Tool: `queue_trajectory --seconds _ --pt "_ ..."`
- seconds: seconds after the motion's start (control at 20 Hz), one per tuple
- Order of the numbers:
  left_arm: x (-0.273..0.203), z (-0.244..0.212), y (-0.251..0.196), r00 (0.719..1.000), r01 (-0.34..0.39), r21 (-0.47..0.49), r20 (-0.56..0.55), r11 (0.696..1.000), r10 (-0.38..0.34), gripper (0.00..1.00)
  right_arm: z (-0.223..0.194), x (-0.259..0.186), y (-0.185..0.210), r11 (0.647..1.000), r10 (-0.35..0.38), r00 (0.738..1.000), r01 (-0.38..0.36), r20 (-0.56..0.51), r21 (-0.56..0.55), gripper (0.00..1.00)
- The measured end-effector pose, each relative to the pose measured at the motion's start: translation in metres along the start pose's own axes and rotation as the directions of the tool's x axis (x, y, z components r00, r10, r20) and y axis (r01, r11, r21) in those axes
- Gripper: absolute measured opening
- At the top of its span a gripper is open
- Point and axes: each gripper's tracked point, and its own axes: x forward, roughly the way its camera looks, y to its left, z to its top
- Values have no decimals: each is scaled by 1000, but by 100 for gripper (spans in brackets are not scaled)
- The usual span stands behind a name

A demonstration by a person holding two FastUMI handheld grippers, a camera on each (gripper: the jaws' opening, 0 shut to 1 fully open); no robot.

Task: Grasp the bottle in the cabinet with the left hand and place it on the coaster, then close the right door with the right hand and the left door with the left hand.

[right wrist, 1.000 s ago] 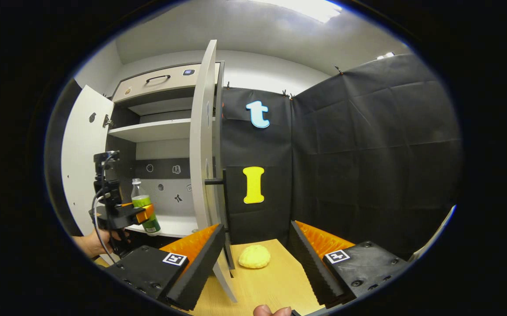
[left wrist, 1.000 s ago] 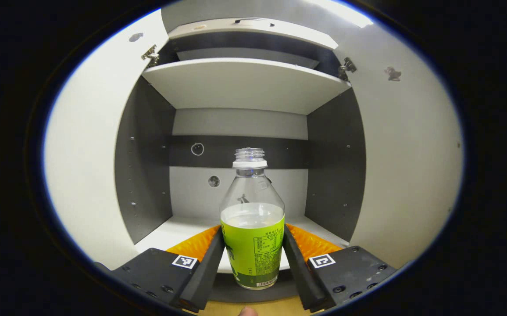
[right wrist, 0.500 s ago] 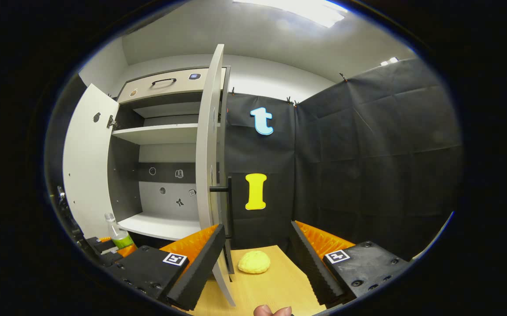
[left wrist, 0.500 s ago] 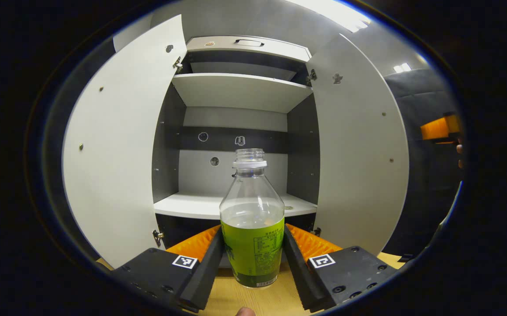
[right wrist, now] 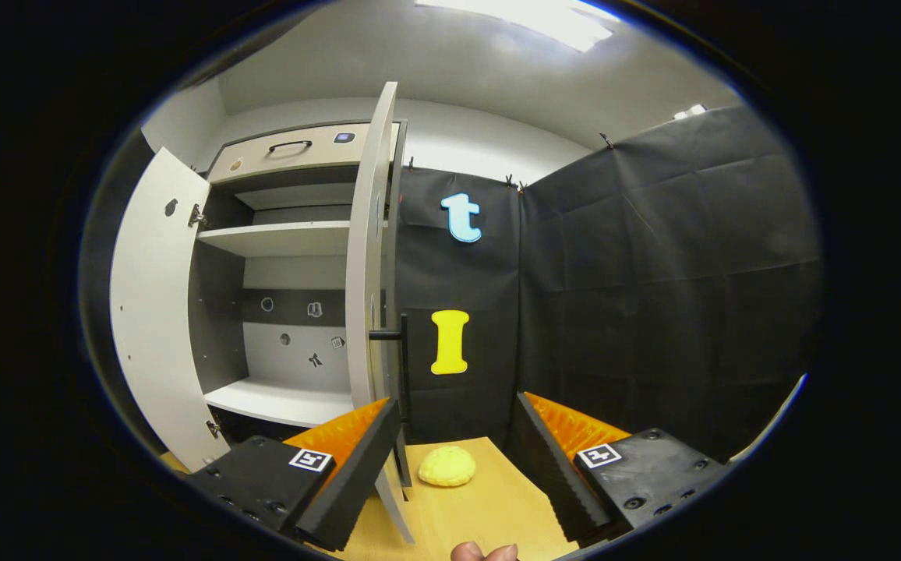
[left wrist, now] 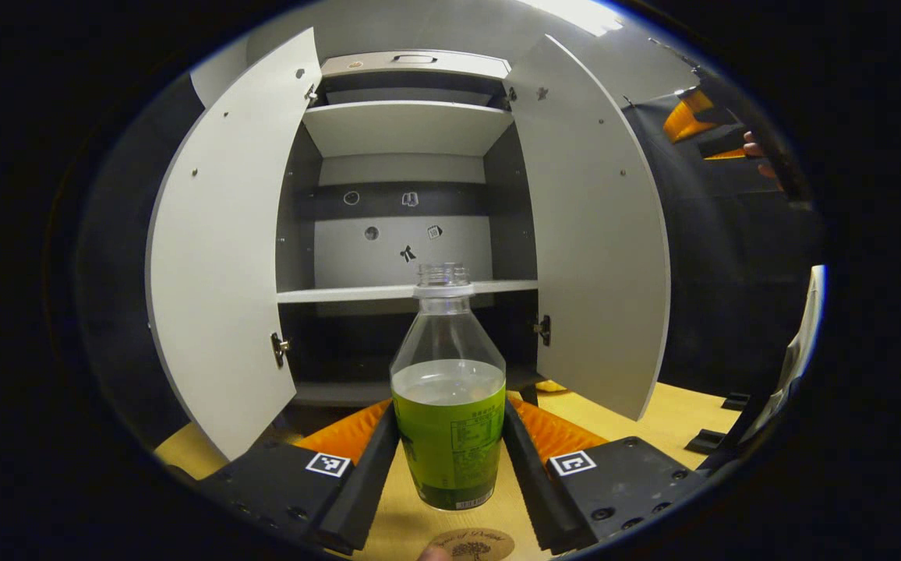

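Bottle [left wrist: 448, 425] has come clear out of the cabinet [left wrist: 408, 234] since 1 s ago, and the left tongs [left wrist: 450, 460] carrying it now hang over the wooden table [left wrist: 653, 409], lower and further back. That puts the grasp step behind; judging by this, what's left is the set-down and both doors

Near to far from the left tongs: both fingers clamped on the bottle's green label, bottle upright betw. them, no cap on it. Just below and nearer than the bottle base, a round coaster [left wrist: 472, 543] peeks in at the bottom edge, so the drop spot is close under the load. Beyond, left door [left wrist: 220, 249] and right door [left wrist: 595, 234] both swung wide, shelves bare. Far off upper right, the other tongs w/ a hand

From the right tongs [right wrist: 454, 460]: fingers apart, nothing betw. them. Just ahead, a yellow lump [right wrist: 446, 466] on the table, then the right door edge-on w/ its dark handle [right wrist: 388, 335] ahead-left

Count: 1 bottle, 1 coaster, 2 doors, 2 tongs, 1 yellow lump
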Motion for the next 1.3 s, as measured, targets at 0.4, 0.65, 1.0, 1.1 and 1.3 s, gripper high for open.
queue_trajectory --seconds 0.4,0.65,1.0,1.1,1.3 --pt "-19 -74 -10 997 27 -46 -67 999 -30 78 -6 -1 -11 999 -41 998 41 -39 5 98" --pt "-18 -99 -10 998 32 -60 -61 998 -36 78 -10 -2 -16 998 -60 996 61 -69 8 98" --pt "-25 -110 -7 997 41 -74 -69 996 -46 78 -15 -2 -22 995 -92 991 95 -93 33 99" --pt "-27 -112 -8 996 46 -68 -74 997 -51 79 -15 -1 -23 994 -96 991 100 -96 36 99" --pt "-29 -114 -15 994 69 -47 -76 996 -73 80 -17 -2 -22 994 -96 990 101 -106 46 98"
